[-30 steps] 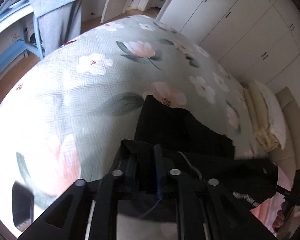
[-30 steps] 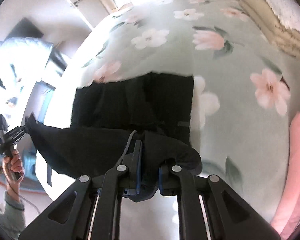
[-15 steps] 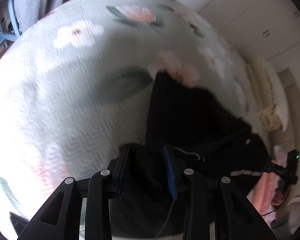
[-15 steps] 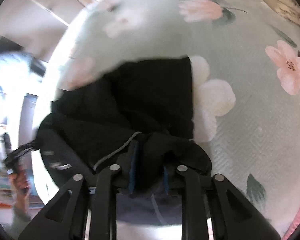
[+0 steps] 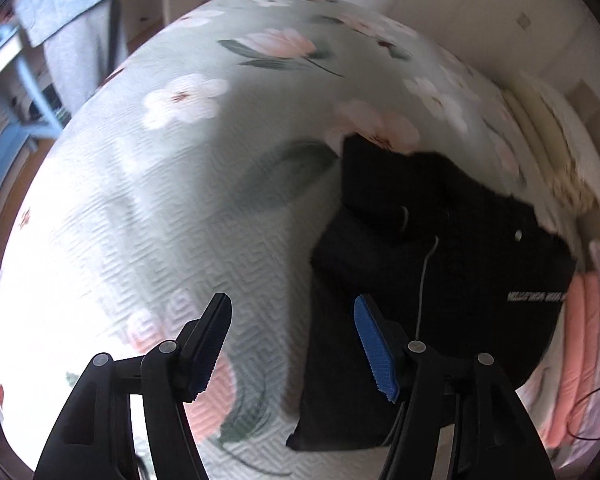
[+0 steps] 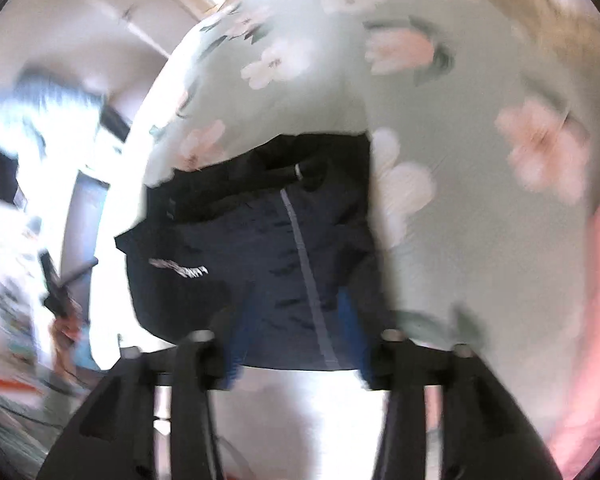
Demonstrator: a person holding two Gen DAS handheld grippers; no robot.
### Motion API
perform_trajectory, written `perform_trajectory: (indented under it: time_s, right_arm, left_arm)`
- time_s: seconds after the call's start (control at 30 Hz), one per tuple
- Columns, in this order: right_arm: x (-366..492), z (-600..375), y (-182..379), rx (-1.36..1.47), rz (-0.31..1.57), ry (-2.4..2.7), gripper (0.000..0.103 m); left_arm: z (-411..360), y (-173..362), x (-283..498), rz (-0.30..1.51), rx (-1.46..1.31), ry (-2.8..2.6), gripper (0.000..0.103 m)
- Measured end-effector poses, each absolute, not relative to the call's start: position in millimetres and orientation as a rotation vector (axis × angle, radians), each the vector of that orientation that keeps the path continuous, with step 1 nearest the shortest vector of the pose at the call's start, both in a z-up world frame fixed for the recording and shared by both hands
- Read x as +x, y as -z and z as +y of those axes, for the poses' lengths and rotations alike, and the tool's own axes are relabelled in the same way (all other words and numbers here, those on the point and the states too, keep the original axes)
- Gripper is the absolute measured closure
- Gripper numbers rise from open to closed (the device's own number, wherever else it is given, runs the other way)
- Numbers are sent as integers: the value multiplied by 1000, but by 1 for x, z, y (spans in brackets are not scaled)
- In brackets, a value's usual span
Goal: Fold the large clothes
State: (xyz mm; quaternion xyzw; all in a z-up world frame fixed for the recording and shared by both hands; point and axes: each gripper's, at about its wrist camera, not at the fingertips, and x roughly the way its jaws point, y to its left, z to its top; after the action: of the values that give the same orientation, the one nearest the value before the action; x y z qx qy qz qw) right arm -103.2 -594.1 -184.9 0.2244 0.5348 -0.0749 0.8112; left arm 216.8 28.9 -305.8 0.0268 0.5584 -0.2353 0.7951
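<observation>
Bedspread (image 5: 172, 208) now carries the jacket (image 5: 440, 264), both tools opening.

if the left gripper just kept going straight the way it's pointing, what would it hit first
Most likely the floral bedspread: the left gripper, its jaws opening with nothing between them, points down at bare quilt just left of the black jacket. Its right finger may brush the jacket's edge; depth is unclear.

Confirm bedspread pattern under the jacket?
Pale green bedspread with pink and white flowers and a raised geometric weave; sharpest in the left wrist view.
</observation>
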Motion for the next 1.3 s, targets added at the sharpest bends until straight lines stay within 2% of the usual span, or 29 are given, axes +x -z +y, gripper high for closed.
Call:
perform_trajectory:
  time_s: [0.03, 0.3, 0.43, 0.7, 0.73, 0.77, 0.8, 0.87, 0.9, 0.93, 0.97, 1.03, 1.13, 1.3]
  right_arm:
    - [-102, -591, 186, 459, 1129, 170, 19]
    - [-40, -591, 269, 297, 1154, 199, 20]
    - [-12, -588, 298, 98, 1197, 204, 20]
    - [20, -598, 338, 108, 1241, 155, 22]
    - [25, -598, 343, 122, 1247, 137, 28]
    - [28, -598, 346, 143, 1254, 118, 40]
    - [29, -598, 348, 155, 1257, 110, 44]
    - [30, -595, 349, 158, 1256, 121, 72]
    - [29, -593, 347, 154, 1250, 130, 73]
    - [25, -589, 344, 131, 1233, 151, 78]
    - [21, -584, 341, 105, 1222, 174, 83]
    - [9, -575, 333, 63, 1200, 232, 86]
    - [-8, -565, 315, 22, 1163, 343, 87]
    - [-23, -567, 266, 17, 1064, 460, 89]
  left_arm:
    - [21, 308, 217, 1190, 68, 519, 37]
    - [3, 331, 231, 1246, 102, 576, 37]
    - [-4, 344, 235, 1294, 105, 656, 35]
    - [-21, 380, 260, 1335, 77, 713, 34]
    - [-23, 381, 265, 1335, 59, 734, 34]
    - [-26, 384, 270, 1336, 33, 763, 34]
    - [-29, 386, 276, 1333, 2, 799, 34]
    - [-35, 391, 287, 1344, -34, 866, 34]
    - [-37, 391, 289, 1345, -44, 884, 35]
    - [-39, 391, 290, 1337, -54, 899, 48]
    - [-42, 388, 288, 1336, -56, 916, 69]
    - [-43, 378, 280, 1299, -38, 899, 81]
    - [-30, 352, 264, 1208, -59, 805, 87]
    - [-18, 286, 245, 1043, -124, 761, 89]
